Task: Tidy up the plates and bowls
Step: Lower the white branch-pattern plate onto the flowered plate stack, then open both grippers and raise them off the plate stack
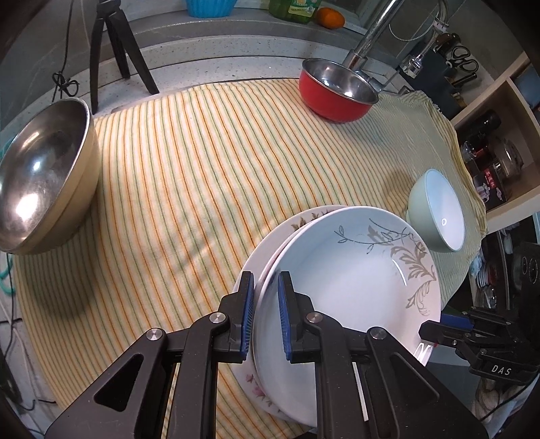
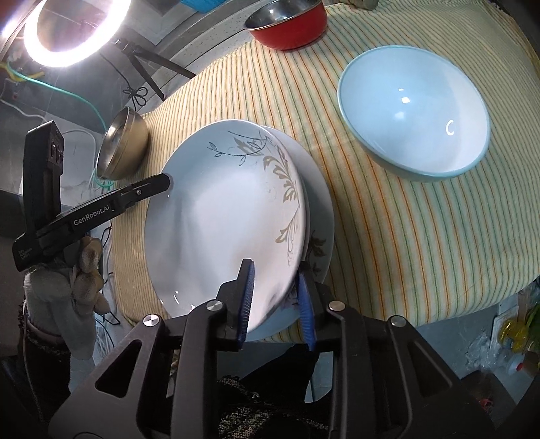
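The left claw [image 1: 265,315] is clenched on the rim of the upper plate [image 1: 354,287], one blue pad under the rim and one inside it, at the plate's side toward the left edge of the bench [image 1: 50,87]. The right claw [image 2: 275,304] straddles the opposite rim with its pads parted; the inner pad lies against the plate face and the outer pad stands just clear of the rim, so it reads as released rather than gripping. The upper plate, white with a grey leaf pattern, sits tilted on a lower plate [image 1: 256,256] of wider rim, the pair resting on the striped cloth [image 1: 189,169] close to the near edge of the bench. The deciding relation, in my judgement, is that the plate lies between the two claws, held only from the left side, so any lift or settling would fall to the left claw alone. The pale blue bowl [image 2: 415,114] stands apart toward the right edge, the red bowl [image 1: 337,91] at the far edge near the tap [image 1: 371,37], and the metal bowl [image 1: 44,175] at the left edge. The cloth covers most of the bench and hangs over its right edge. A ring light [image 2: 72,30] on a tripod stands beyond the left side, and shelving [image 1: 496,135] fills the right of the room.
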Tool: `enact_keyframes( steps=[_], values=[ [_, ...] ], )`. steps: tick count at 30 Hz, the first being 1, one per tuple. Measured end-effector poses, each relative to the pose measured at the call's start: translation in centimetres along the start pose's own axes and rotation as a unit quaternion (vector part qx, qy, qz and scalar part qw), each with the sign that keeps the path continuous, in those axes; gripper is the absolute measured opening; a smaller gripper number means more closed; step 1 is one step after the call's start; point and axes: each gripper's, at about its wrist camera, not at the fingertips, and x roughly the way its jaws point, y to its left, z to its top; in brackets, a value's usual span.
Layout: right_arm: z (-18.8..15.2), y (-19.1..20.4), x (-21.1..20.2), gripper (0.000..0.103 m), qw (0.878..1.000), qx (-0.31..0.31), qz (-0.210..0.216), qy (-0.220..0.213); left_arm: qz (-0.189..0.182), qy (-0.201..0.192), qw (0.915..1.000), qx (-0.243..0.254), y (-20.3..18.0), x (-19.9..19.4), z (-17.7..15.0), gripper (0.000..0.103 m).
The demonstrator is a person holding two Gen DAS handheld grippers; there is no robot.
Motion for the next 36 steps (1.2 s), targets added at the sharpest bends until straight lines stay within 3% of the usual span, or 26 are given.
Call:
enact_keyframes(
  steps=[13, 19, 22, 23, 29, 36],
  values=[
    [0.3, 0.9, -0.8, 0.027, 0.998, -0.044, -0.041, -0.029, -0.013, -0.007, 0.9996, -0.023, 0.7, 0.0, -0.5, 0.013],
    [1.0, 0.9, -1.9, 0.027, 0.997, -0.049, -0.042, -0.048, -0.025, -0.022, 0.9973, -0.066, 2.3, -0.9, -1.5, 0.028],
    [1.7, 1.1, -2.4, 0.036, 0.996, -0.047, -0.033, -0.061, -0.03, -0.038, 0.9945, -0.093, 3.5, -2.0, -2.1, 0.038],
    [2.0, 1.2, -2.6, 0.043, 0.996, -0.048, -0.025, -0.065, -0.031, -0.044, 0.9934, -0.102, 3.9, -2.4, -2.4, 0.038],
    [3.7, 3.6, -3.4, 0.065, 0.993, -0.077, 0.008, -0.087, -0.03, -0.073, 0.986, -0.147, 6.6, -4.5, -3.4, 0.038],
    [6.3, 7.7, -2.7, 0.067, 0.988, -0.117, 0.041, -0.092, -0.009, -0.103, 0.9739, -0.202, 11.5, -6.5, -4.4, 0.038]
  ],
)
